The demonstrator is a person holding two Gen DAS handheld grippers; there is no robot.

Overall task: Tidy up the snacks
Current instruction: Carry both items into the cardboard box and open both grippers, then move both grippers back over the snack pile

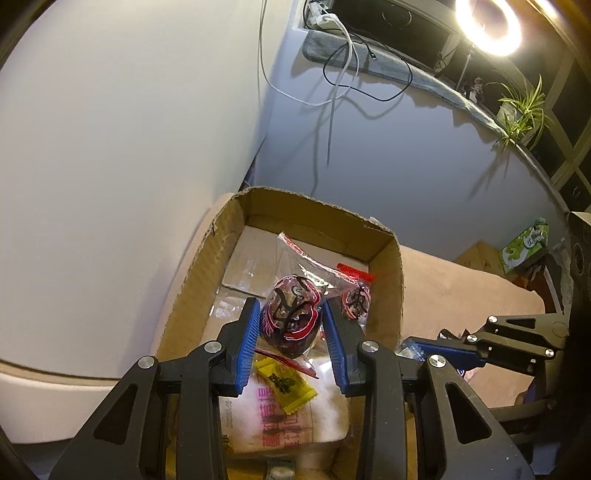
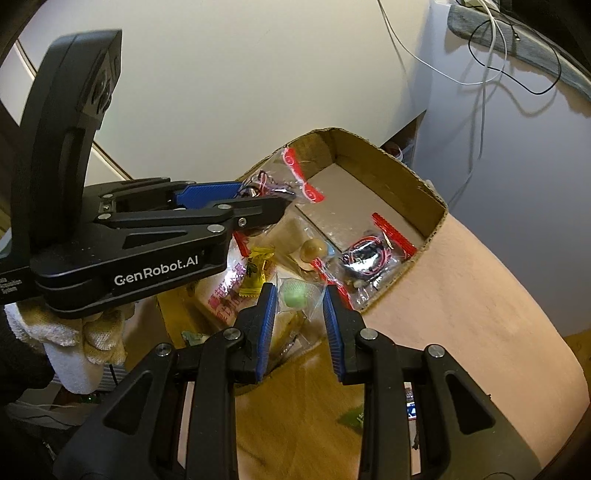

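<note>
Left gripper point(image 1: 291, 325) clamped on red-patterned snack bag point(image 1: 291, 321) over cardboard box point(image 1: 388, 295). Right gripper point(image 2: 299, 306) jaws apart around green candy packet point(image 2: 295, 293).

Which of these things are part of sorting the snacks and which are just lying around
Job:
- cardboard box
- red-patterned snack in left gripper
- yellow candy
- green candy at right gripper
- second red-patterned packet

Lying about:
- cables
- plant
- ring light
- green carton
</note>
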